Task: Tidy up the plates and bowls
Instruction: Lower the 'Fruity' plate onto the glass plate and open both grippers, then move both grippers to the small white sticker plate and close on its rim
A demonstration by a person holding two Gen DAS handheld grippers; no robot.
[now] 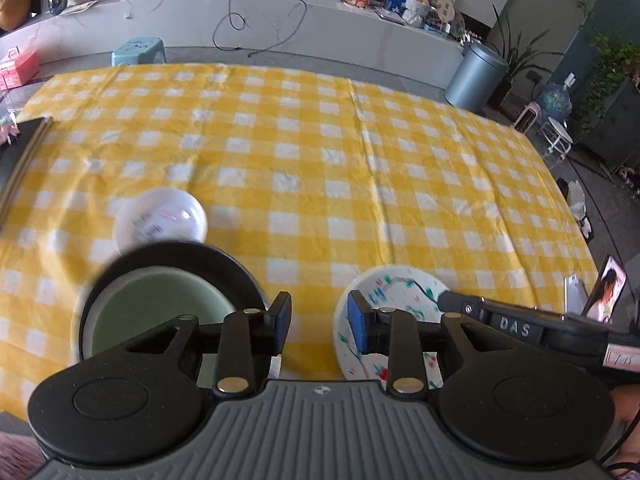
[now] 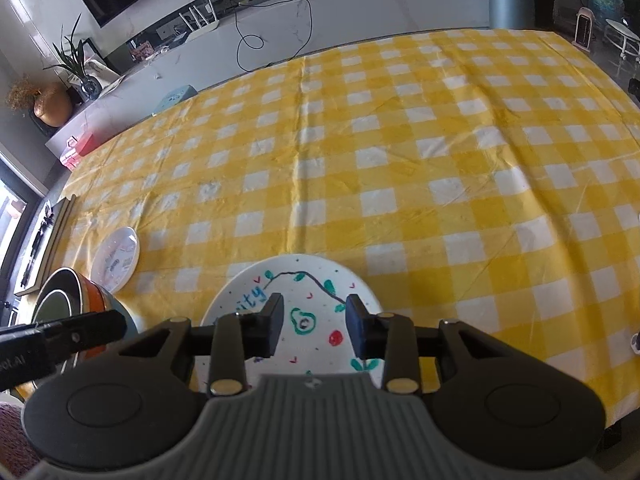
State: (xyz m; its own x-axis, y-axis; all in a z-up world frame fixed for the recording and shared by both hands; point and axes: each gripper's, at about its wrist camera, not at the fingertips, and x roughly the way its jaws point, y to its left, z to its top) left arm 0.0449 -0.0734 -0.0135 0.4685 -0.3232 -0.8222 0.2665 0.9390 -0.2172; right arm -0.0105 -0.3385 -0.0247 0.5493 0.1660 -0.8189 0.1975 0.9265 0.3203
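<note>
A white plate [image 2: 308, 284] with green, blue and red drawings lies on the yellow checked tablecloth [image 2: 400, 160] near the front edge. My right gripper [image 2: 314, 326] hovers open just above it, nothing between its fingers. To the left stands a dark-rimmed bowl [image 1: 160, 308] with a pale green inside, nested in an orange and teal bowl [image 2: 100, 300]. My left gripper [image 1: 319, 324] is open over the cloth between that bowl and the drawn plate [image 1: 394, 288], holding nothing. A small white plate [image 1: 160, 216] with faint print lies behind the bowls.
A dark flat board [image 1: 20, 148] lies at the table's left edge. A phone [image 1: 606, 290] stands propped at the right front. Beyond the table are a blue stool [image 1: 138, 50], a grey bin [image 1: 476, 76], potted plants and a long counter with cables.
</note>
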